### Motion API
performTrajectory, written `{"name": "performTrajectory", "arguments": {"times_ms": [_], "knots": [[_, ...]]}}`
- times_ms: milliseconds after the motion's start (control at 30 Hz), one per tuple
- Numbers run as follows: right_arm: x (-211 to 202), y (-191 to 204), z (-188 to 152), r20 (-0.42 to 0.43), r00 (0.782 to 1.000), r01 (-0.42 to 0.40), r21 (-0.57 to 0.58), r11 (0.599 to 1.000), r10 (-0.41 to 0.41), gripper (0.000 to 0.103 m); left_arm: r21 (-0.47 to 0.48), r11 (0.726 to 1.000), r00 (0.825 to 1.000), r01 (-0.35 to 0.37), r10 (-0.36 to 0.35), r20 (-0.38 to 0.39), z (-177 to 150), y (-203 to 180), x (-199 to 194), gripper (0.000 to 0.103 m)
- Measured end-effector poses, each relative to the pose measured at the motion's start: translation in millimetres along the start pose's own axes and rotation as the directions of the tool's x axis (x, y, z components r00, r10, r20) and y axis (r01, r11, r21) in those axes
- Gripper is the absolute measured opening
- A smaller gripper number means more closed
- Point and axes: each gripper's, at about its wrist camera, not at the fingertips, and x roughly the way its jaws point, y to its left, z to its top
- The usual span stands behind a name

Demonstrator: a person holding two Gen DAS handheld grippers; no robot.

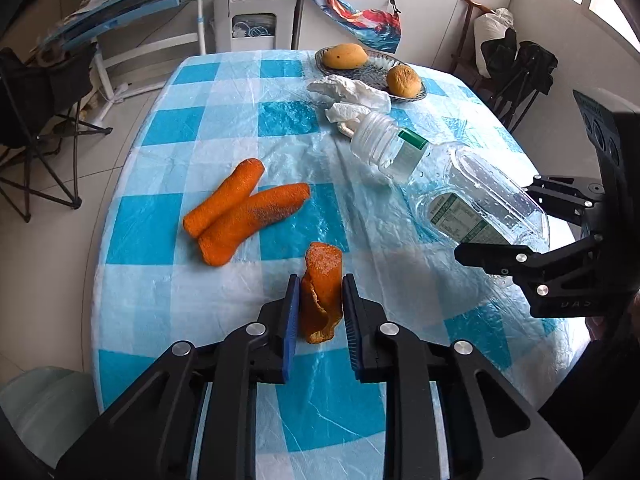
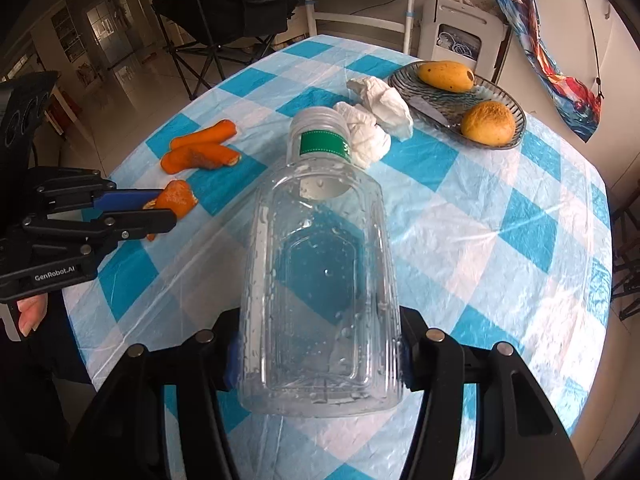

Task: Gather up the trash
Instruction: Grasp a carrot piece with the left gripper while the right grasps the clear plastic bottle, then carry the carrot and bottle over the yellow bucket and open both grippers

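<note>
The left gripper (image 1: 320, 312) is pinching an orange peel (image 1: 322, 292) between its blue pads, holding it upright over the checked tablecloth (image 1: 224, 120). The right gripper (image 2: 320, 352) is clamping the base of an uncapped, empty plastic bottle (image 2: 320, 264), its mouth pointing toward the plate (image 2: 508, 104). Two crumpled tissues (image 2: 372, 120) are lying just beside the plate, near the bottle's mouth. Two more peel pieces (image 1: 240, 210) are resting on the cloth well apart from the plate. Two yellow fruits (image 2: 446, 76) are sitting on the plate.
</note>
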Motion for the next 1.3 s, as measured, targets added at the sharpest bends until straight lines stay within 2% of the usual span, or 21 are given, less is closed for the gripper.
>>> {"name": "performTrajectory", "arguments": {"times_ms": [167,333,467,600,800,1000,1167,1300], "knots": [[-11,17,-20,0.0,1.0,0.0,0.012,1.0,0.0,0.056,-0.059,0.994,0.996,0.093,-0.093,0.001,-22,-3,-17,0.02],[-18,30,-40,-0.004,1.0,-0.01,0.044,0.999,0.01,0.056,-0.106,0.984,0.989,0.141,-0.144,-0.02,-40,-5,-24,0.02],[-15,31,-47,0.002,1.0,-0.007,0.085,0.996,0.007,0.059,-0.124,0.989,0.995,0.084,-0.089,-0.036,-50,-6,-19,0.021],[-18,32,-50,0.053,0.998,-0.024,0.133,0.991,0.017,0.057,-0.063,0.997,0.999,0.033,-0.034,-0.017,-54,-16,-22,0.02],[-34,32,-61,0.137,0.983,-0.15,0.221,0.964,0.121,0.056,-0.09,0.994,0.996,0.055,-0.048,0.078,-62,-13,-52,0.018],[-51,55,-83,0.188,0.96,-0.247,0.229,0.942,0.206,0.056,-0.127,0.989,0.989,0.079,-0.062,0.133,-75,-9,-74,0.018],[-63,83,-108,0.178,0.95,-0.288,0.196,0.937,0.255,0.056,-0.164,0.984,0.98,0.075,-0.043,0.192,-89,-4,-95,0.018],[-66,105,-131,0.134,0.944,-0.321,0.168,0.932,0.301,0.056,-0.23,0.969,0.967,0.094,-0.033,0.254,-101,9,-116,0.018]]}}
